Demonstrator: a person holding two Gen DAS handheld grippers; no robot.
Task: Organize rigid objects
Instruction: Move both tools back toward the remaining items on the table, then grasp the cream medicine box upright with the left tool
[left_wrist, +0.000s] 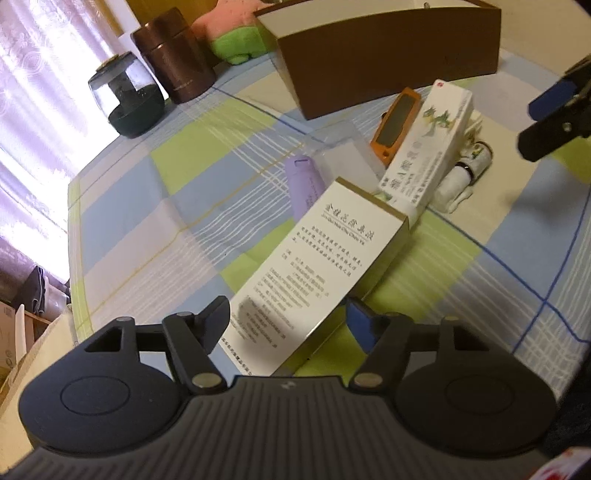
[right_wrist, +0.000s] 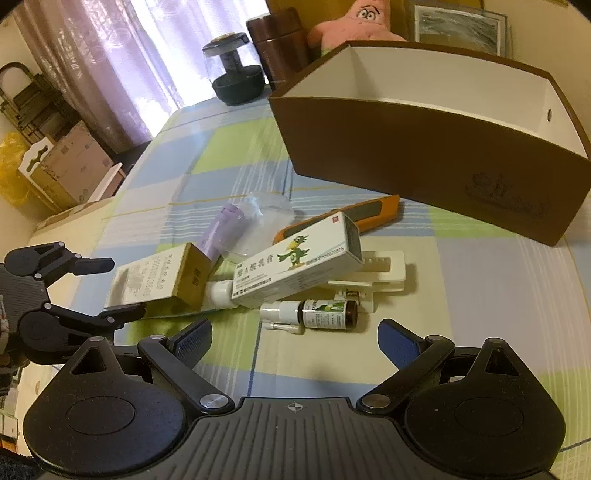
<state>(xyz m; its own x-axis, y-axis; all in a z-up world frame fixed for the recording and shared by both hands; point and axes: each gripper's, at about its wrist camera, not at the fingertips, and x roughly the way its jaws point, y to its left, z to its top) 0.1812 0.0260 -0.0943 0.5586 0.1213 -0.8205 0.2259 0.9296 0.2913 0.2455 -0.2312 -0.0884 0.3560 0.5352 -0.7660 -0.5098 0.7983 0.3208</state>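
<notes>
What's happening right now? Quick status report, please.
Left gripper open, straddling the gold-edged box, no squeeze. Right gripper open, empty. Brown bin waiting, empty. Clutter beside the box: purple tube, parrot carton.

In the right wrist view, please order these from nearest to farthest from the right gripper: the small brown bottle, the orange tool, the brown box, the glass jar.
From the right gripper:
1. Small brown bottle, lying just ahead of the fingers.
2. Orange tool, behind the bird-printed carton.
3. Brown box, open-topped, farther back on the right.
4. Glass jar, at the table's far edge by the curtain.
</notes>
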